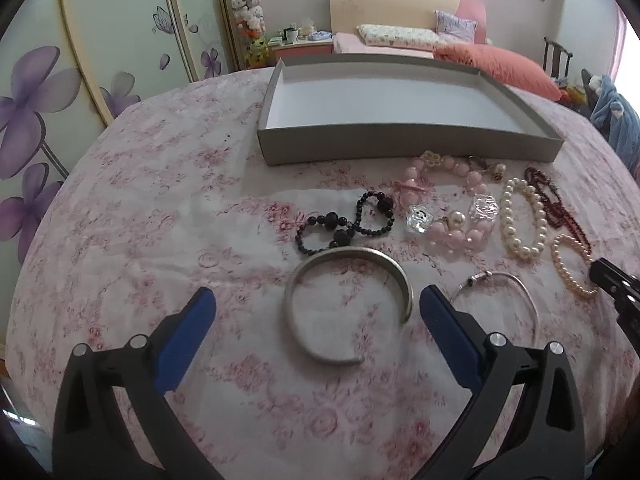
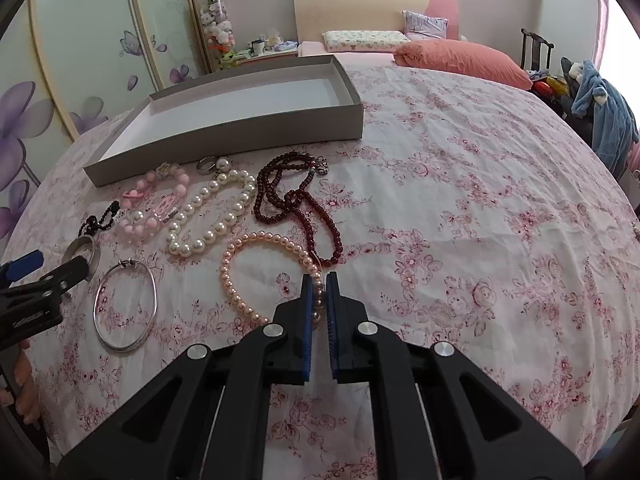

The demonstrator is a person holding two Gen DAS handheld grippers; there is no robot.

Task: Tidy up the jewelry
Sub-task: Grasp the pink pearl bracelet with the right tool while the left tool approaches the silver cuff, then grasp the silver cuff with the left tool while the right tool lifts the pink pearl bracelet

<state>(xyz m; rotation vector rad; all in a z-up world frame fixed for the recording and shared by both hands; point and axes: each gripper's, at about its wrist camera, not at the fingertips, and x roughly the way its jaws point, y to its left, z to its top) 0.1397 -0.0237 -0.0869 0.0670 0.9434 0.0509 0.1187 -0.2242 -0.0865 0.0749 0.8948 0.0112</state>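
Pink-peach pearls are forming a round bracelet [image 2: 256, 276] lying on the floral bedspread [image 2: 460, 200], its near side pinched between the blue pads of the right gripper [image 2: 319, 284]. Jaws of the left gripper [image 1: 316, 300] are spreading wide around a silver cuff [image 1: 344, 300].

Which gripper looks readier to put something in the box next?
Right. The right gripper is shut on the pink pearl bracelet; the left gripper is open around the cuff, gripping nothing.
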